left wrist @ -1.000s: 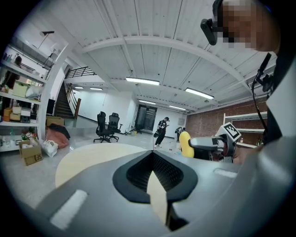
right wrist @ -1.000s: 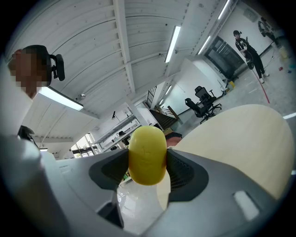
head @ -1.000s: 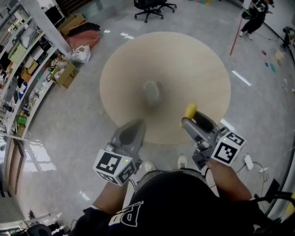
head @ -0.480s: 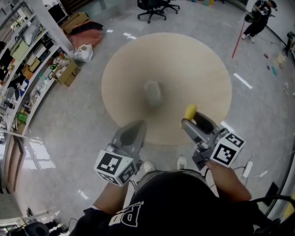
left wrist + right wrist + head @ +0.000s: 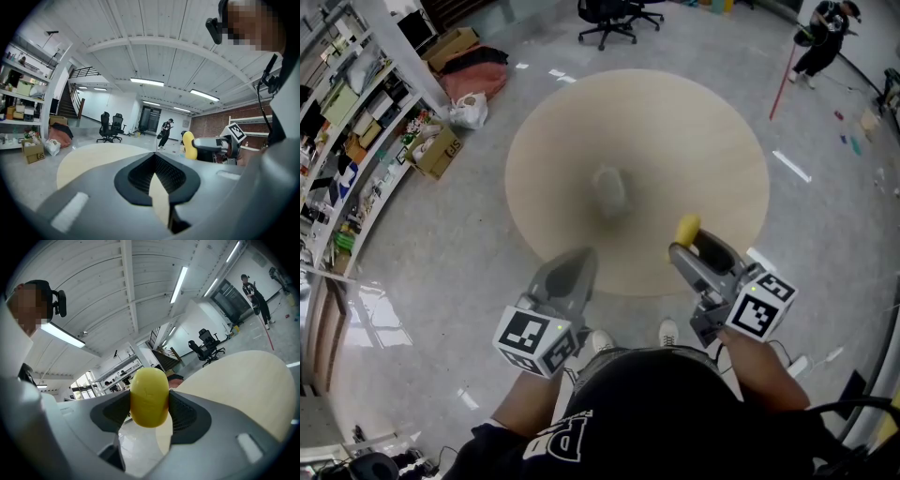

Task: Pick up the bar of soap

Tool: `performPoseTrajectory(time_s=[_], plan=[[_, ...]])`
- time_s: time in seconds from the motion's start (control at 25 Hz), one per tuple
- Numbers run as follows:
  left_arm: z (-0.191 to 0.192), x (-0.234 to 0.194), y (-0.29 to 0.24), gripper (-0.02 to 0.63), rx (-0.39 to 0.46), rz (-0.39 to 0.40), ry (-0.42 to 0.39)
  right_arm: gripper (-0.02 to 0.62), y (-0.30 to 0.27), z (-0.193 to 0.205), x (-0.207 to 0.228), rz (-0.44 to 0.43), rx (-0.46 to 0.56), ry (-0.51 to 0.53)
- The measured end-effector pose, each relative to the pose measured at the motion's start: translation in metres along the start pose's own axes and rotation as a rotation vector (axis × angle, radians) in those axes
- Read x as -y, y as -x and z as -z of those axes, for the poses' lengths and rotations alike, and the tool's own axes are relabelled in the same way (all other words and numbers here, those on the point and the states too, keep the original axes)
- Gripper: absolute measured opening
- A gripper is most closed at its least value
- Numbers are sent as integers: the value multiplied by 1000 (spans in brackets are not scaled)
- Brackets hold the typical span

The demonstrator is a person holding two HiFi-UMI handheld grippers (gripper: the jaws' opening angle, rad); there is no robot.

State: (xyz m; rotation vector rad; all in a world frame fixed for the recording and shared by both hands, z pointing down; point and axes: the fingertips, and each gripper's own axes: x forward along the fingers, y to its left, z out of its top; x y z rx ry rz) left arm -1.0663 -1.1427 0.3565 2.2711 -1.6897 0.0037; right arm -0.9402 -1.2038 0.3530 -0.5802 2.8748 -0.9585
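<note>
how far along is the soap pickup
Done: the bar of soap is clamped between the right gripper's jaws and looks lifted clear of the round table.
In hand: that gripper holds it up near the table's near edge. The left gripper is shut and empty.
Left: nothing of the pickup itself, by the look of it.

Barely a flicker: the right tongs (image 5: 689,240), clamped on the bar of soap (image 5: 687,228), sink back a hair, and the white object (image 5: 797,364) on the floor slides lower in view.
</note>
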Motion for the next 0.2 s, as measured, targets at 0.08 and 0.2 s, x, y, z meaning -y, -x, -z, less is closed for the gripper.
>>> performPoseTrajectory(time_s=[0.08, 0.2], plan=[[-1, 0, 0, 8, 4, 4, -2, 264, 0, 0, 0, 5, 2, 1], [-5, 0, 2, 8, 7, 9, -4, 264, 0, -1, -2, 11, 4, 4]])
